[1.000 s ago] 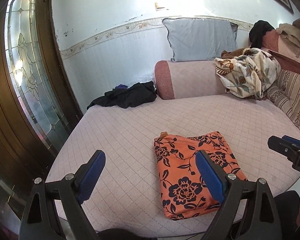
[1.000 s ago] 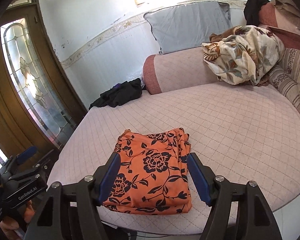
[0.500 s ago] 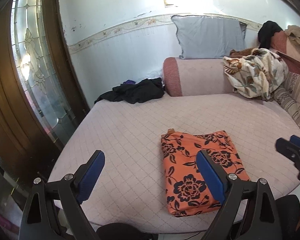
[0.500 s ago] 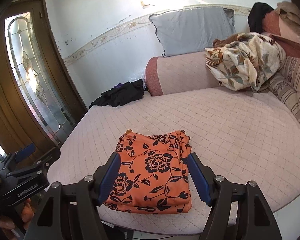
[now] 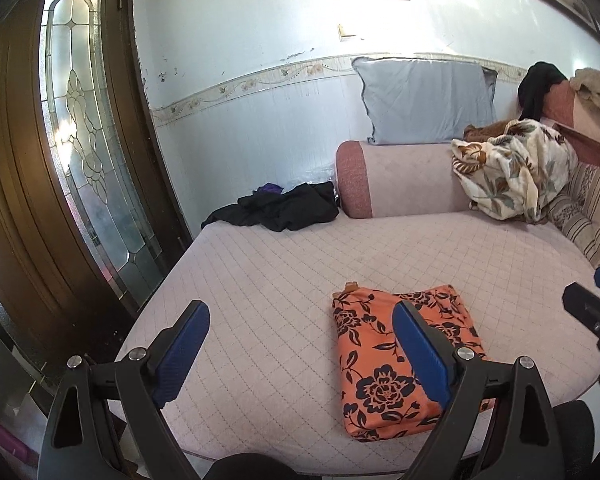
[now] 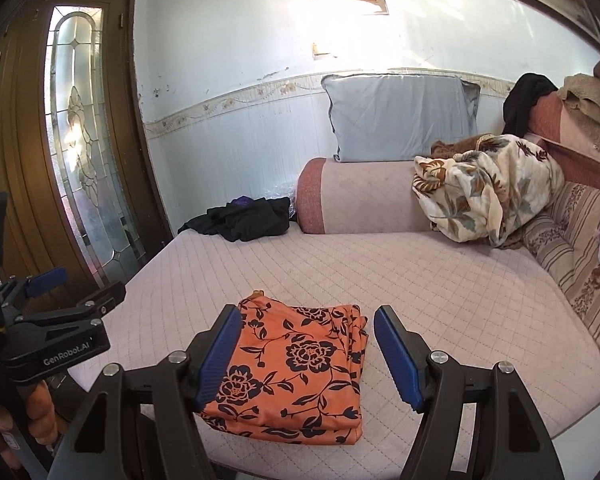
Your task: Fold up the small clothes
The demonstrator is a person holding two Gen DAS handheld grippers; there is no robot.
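both open, empty grippers have pulled back from the folded orange floral cloth (image 6: 296, 368), its long axis running away from them.

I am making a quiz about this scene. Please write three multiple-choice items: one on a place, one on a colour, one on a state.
1. Where does the black clothing pile lie?
A. far corner of the bed, near the door
B. on the grey pillow
C. on the folded garment

2. What colour is the folded garment?
A. blue striped
B. orange with black flowers
C. plain white

3. How are both grippers?
A. shut on cloth
B. open, holding nothing
C. one shut

Answers:
1 A: black clothing pile lies beside the bolster.
2 B: folded garment shows it.
3 B: left gripper and right gripper are spread, holding nothing.
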